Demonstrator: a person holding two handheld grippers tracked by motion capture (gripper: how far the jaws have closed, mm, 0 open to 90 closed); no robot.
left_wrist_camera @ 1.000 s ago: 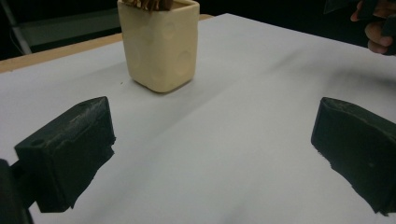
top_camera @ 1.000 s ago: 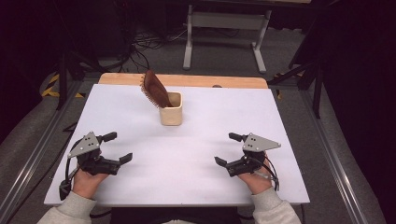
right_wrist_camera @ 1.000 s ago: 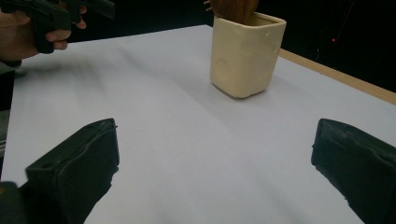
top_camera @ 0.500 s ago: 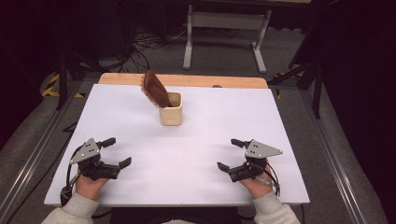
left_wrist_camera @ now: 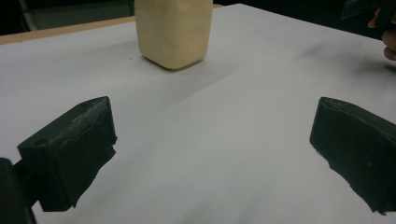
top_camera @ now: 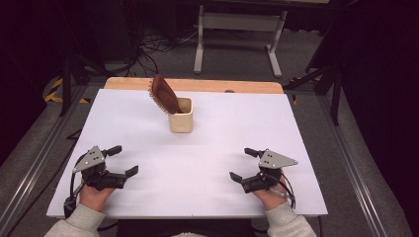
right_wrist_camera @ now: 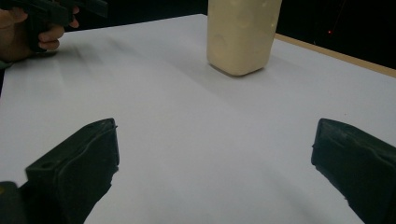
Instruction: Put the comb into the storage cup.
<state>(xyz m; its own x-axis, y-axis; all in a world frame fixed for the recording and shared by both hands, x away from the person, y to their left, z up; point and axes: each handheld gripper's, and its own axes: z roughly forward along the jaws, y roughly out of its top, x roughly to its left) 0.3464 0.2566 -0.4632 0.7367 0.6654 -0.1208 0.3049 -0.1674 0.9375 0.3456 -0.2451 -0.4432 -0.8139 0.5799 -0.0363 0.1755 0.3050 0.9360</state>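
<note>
A cream cup (top_camera: 181, 116) stands upright toward the far edge of the white tabletop (top_camera: 296, 128), slightly left of its middle, with a brown hairbrush (top_camera: 164, 94) planted in it; the brush's long axis tilts up and away toward the far-left corner. The left gripper (top_camera: 123, 160) rests near the near-left corner, jaws spread wide and empty; the right gripper (top_camera: 242, 164) rests near the near-right corner, likewise released and holding nothing. Both lie well apart from the cup, which stands forward of them; the left gripper seems somewhat nearer, and the brush leans to its side.
</note>
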